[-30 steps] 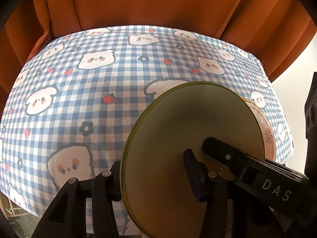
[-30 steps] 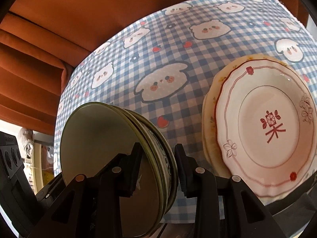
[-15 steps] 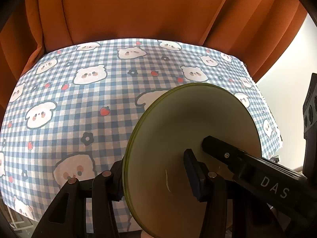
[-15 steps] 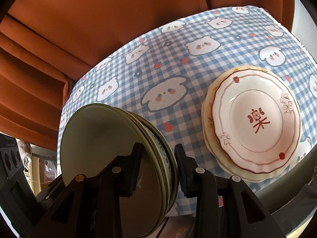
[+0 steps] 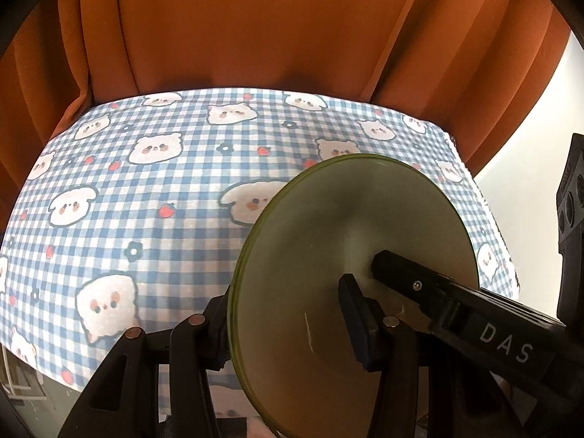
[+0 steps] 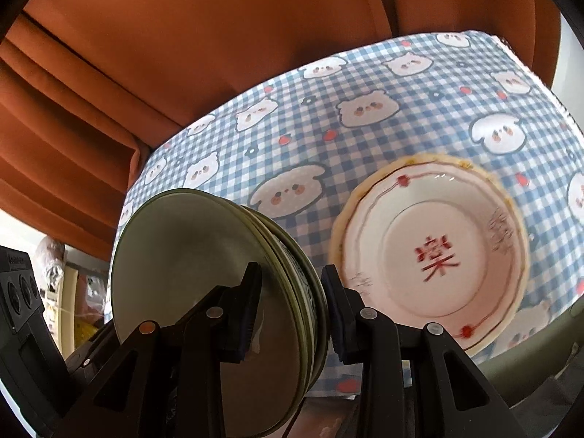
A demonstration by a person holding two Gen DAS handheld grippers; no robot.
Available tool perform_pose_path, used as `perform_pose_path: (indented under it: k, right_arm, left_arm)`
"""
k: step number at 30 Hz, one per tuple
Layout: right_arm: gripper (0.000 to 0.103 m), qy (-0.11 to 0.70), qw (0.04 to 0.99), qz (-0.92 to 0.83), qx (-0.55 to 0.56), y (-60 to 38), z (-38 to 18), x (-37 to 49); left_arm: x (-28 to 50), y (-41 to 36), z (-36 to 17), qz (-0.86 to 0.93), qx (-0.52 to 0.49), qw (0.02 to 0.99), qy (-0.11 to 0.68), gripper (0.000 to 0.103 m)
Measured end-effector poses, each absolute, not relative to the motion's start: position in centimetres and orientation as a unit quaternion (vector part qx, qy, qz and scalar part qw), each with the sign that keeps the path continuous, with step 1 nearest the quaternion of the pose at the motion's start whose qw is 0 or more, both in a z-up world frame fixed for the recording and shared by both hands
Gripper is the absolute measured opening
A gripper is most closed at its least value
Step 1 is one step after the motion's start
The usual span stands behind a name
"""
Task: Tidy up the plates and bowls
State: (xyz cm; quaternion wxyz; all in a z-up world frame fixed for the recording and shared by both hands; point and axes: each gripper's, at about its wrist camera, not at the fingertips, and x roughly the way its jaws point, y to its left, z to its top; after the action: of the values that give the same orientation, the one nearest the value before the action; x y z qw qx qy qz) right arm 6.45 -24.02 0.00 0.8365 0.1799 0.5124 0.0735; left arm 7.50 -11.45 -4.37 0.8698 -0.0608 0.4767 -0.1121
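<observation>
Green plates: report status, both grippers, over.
Left gripper and right gripper both clamped on green plates, held on edge above tablecloth. Pink plate stack on cloth. Nothing in the way.

Both claws tip steeply downward. The left claw (image 5: 288, 323) is clamped across the stack of green plates (image 5: 350, 255), one finger on each face. The right claw (image 6: 292, 308) grips the same stack from the opposite edge; its finger shows just beyond the left claw's right finger.
</observation>
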Motion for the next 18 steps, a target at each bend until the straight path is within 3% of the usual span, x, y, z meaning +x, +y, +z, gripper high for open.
perform_pose_path:
  k: [18]
  right_arm:
    - [0.037,0.507,0.841,0.097,0.161,-33.9,0.8,6.9]
  left_arm:
    - [7.5,-20.8,-5.0,-0.096,-0.083,0.878,0.462,0.050]
